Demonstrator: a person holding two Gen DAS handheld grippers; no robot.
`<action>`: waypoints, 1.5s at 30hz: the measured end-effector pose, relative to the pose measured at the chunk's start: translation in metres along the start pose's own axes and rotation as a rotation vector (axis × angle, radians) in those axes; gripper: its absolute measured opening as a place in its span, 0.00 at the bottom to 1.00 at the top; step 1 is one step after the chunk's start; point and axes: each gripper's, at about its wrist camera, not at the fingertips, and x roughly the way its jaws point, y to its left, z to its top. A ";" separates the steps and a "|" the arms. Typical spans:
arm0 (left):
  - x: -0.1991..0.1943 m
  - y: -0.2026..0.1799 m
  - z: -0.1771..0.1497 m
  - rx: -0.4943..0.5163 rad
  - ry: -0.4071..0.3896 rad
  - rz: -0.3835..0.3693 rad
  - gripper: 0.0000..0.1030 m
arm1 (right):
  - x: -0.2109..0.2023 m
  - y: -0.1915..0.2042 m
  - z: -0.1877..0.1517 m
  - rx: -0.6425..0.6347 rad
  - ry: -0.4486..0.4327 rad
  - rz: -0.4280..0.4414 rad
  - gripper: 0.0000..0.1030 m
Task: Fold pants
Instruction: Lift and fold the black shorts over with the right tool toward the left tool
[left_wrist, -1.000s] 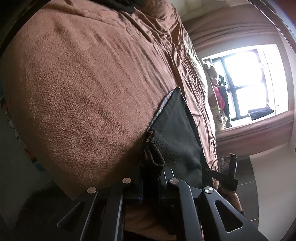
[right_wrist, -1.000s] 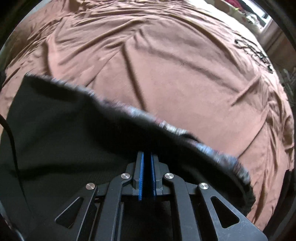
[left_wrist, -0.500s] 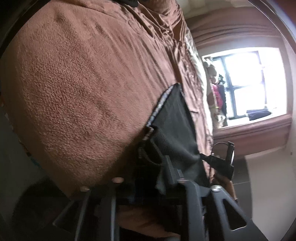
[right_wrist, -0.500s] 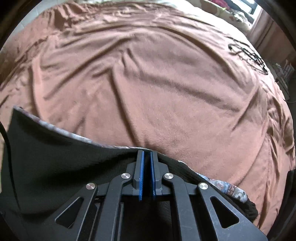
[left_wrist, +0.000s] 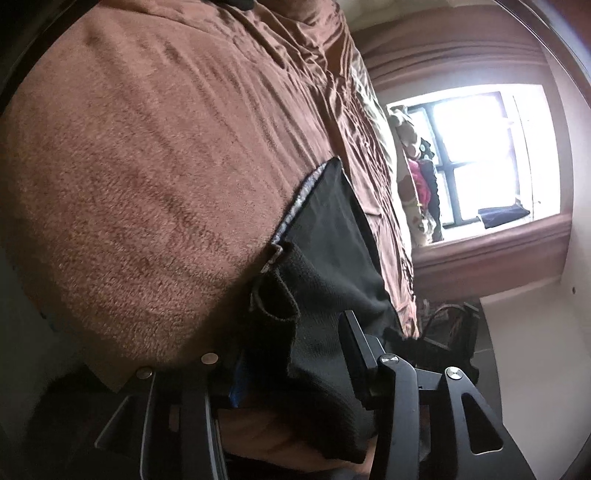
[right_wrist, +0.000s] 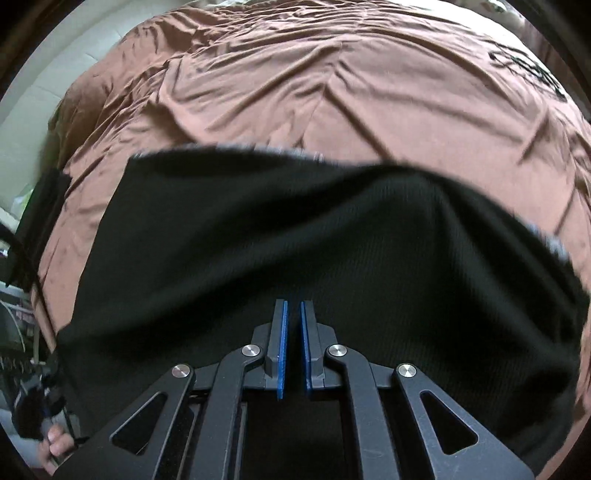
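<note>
The left tool (left_wrist: 291, 354) is opening, with a corner of the black pants (left_wrist: 328, 236) loose between its jaws. The pants are spread on the brown bed (right_wrist: 332, 92). The right tool (right_wrist: 293, 325) is clenched above the pants, grasping nothing.

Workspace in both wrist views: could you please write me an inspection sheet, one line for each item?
Surface: brown blanket, wrinkled, covering a bed.
Job's things: black pants partly spread on the blanket, with a patterned lining along the edge.
Clutter: soft items heaped by the window.
Grippers: left tongs opening, pants cloth between them; right tongs shut, apparently pinching the pants.
Cables: dark cables beside the bed, near the floor.
Surroundings: bright window, pale walls.
</note>
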 end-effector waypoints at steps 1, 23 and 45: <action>0.001 0.000 0.001 0.000 0.005 -0.014 0.45 | -0.004 0.003 -0.004 0.001 -0.002 0.010 0.04; 0.002 0.005 0.022 0.042 0.064 -0.019 0.14 | -0.074 0.034 -0.086 -0.026 -0.112 0.042 0.04; -0.014 -0.006 0.017 0.024 0.013 -0.131 0.11 | -0.067 0.052 -0.163 -0.041 -0.066 0.025 0.04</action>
